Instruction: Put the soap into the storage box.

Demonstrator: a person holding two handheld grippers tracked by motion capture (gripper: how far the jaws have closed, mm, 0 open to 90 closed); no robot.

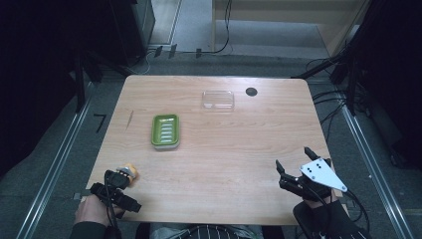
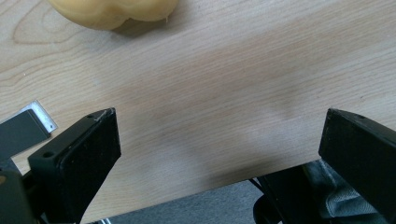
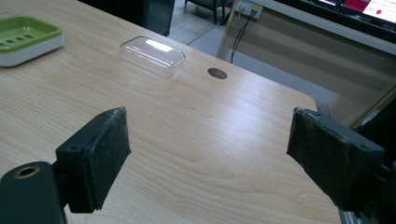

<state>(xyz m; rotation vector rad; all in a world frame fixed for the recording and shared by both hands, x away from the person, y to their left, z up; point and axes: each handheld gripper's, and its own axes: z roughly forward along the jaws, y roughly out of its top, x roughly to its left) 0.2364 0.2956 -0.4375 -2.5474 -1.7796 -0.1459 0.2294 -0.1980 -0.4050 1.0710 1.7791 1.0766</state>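
Wood-grain table (image 1: 224, 159) on grey floor (image 1: 50, 164), dark surroundings

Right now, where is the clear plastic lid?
In the high view the clear plastic lid lies on the table's far side, right of and beyond the green soap dish, just left of the round cable hole.

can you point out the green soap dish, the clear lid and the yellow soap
green soap dish (image 1: 165, 130), high view, middle of its ribbed inside.
clear lid (image 1: 218, 99), high view, centre of its top.
yellow soap (image 2: 114, 11), left gripper view, its lower rounded face.
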